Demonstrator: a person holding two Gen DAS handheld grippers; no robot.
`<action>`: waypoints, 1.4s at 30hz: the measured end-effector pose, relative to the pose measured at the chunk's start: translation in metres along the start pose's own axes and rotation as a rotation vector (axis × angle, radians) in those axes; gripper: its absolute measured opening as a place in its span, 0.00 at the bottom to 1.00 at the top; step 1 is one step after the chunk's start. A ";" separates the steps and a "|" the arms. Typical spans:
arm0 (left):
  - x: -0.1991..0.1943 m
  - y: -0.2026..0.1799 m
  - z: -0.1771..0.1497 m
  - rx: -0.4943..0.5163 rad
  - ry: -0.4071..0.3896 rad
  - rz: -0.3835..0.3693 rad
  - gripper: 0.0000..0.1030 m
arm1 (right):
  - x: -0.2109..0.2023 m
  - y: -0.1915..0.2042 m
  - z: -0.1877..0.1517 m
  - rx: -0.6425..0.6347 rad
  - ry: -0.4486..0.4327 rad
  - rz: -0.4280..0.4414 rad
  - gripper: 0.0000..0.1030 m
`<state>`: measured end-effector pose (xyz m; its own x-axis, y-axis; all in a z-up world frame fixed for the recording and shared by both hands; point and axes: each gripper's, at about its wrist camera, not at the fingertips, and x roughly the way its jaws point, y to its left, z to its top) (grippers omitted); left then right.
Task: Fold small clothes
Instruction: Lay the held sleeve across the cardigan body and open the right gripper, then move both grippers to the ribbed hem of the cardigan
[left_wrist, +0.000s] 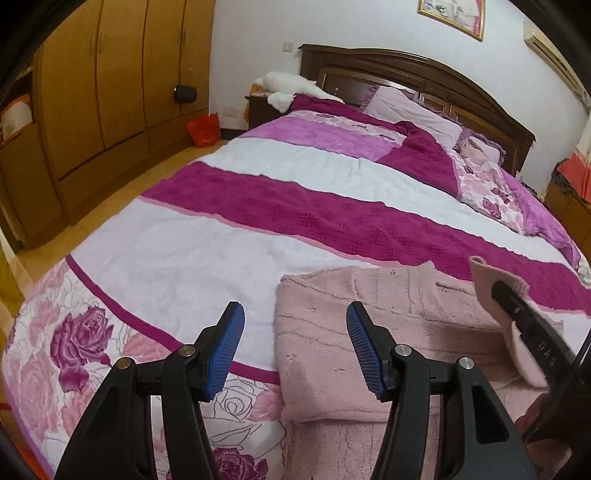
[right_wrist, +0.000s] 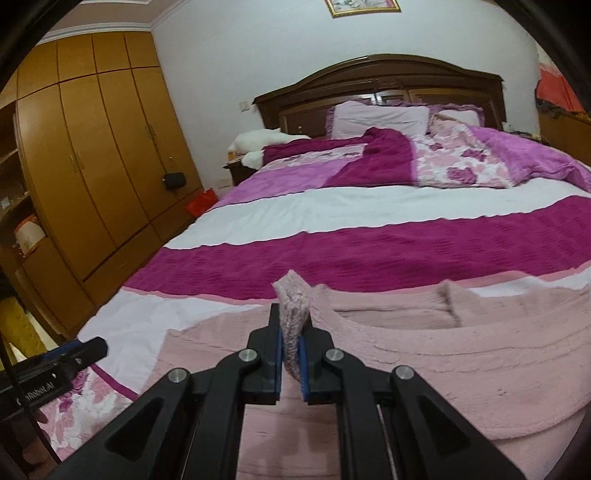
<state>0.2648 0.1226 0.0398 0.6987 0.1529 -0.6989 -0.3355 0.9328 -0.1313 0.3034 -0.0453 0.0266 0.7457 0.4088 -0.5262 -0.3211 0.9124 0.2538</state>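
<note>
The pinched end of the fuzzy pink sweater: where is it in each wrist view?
Left wrist: sweater end at right edge, clamped in the right gripper.
Right wrist: sweater end at lower centre, between the blue pads.
Shared landmark: dark wooden headboard.

The pink sweater (left_wrist: 369, 332) runs off the lower and right edges of both views, its pinched cuff (right_wrist: 293, 314) partly hidden between the right gripper (right_wrist: 291, 354) pads, and the framed picture (right_wrist: 362, 7) is cut off at the top.
</note>
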 end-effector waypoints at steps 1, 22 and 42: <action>0.000 0.002 0.001 -0.011 0.007 -0.007 0.33 | 0.002 0.005 -0.001 -0.006 0.001 0.007 0.06; 0.003 0.012 0.002 -0.066 0.043 -0.034 0.33 | 0.025 0.053 -0.038 -0.186 0.154 0.113 0.19; -0.017 -0.016 -0.028 0.083 0.071 -0.238 0.36 | -0.091 -0.068 -0.029 -0.031 0.124 0.047 0.34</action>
<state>0.2404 0.0954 0.0342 0.7045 -0.0944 -0.7034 -0.1122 0.9638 -0.2417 0.2407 -0.1436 0.0338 0.6522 0.4489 -0.6108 -0.3732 0.8915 0.2568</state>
